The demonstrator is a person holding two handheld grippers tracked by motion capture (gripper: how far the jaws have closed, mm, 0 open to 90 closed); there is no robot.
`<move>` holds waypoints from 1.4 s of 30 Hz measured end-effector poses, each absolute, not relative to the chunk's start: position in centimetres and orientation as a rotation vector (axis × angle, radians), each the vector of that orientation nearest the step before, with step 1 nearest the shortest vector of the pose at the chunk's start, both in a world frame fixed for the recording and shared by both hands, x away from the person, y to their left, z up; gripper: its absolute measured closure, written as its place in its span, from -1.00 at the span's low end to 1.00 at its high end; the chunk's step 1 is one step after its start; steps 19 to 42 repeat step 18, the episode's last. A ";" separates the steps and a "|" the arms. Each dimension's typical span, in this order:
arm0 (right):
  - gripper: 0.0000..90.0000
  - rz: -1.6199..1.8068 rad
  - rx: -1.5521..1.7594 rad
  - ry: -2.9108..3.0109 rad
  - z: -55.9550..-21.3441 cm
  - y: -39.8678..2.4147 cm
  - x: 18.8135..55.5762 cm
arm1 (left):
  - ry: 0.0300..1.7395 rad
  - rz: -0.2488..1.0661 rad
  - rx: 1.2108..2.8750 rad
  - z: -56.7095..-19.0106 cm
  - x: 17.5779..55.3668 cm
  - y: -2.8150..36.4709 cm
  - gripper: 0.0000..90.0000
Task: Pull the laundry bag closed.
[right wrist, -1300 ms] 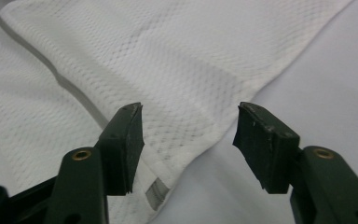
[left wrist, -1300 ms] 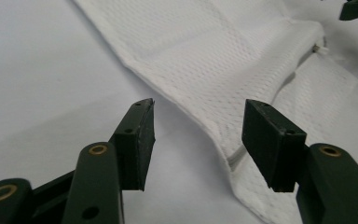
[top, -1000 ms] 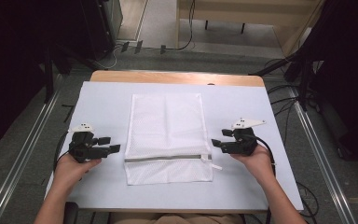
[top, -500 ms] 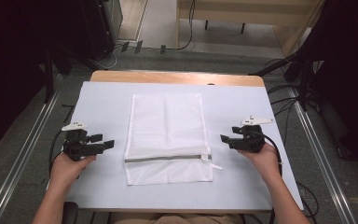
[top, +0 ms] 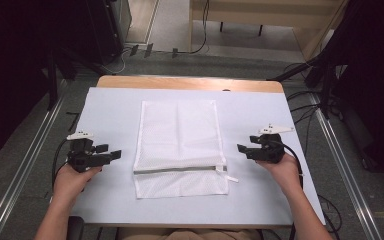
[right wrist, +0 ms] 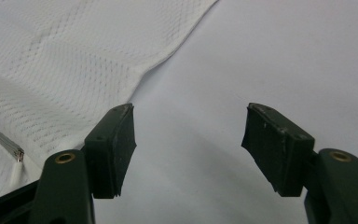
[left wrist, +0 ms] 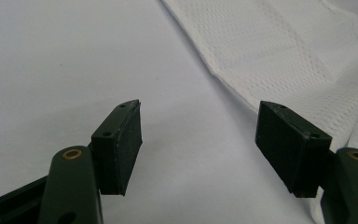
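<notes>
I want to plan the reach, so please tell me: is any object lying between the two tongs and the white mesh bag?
Nothing visible does. Only bare pale table surface lies between the left tongs and the white mesh zipper bag, and likewise for the right tongs. Both stand open, apart from the bag.

Bare surface (top: 110, 115) lies open on both sides of the mesh bag (top: 178, 135); nothing stands in between.

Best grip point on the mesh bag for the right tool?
Likely the mesh bag's right edge near the zipper end. It lies flat, so come in low from the right with the right tool, already open beside it, one jaw sliding under the hem.
</notes>
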State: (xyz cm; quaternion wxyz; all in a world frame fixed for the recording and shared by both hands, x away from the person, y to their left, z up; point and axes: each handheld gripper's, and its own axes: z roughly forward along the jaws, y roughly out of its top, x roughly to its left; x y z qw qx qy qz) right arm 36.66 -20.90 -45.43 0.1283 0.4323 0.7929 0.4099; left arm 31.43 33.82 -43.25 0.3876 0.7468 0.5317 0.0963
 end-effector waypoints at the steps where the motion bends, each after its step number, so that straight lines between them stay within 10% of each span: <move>1: -0.23 1.191 1.257 2.309 -45.4 -20.9 36.7 | 1.354 0.246 1.900 -43.3 31.4 33.8 -0.29; 42: -0.27 1.164 1.262 2.330 -45.8 -20.7 36.8 | 1.358 0.277 1.925 -43.9 31.6 33.5 -0.42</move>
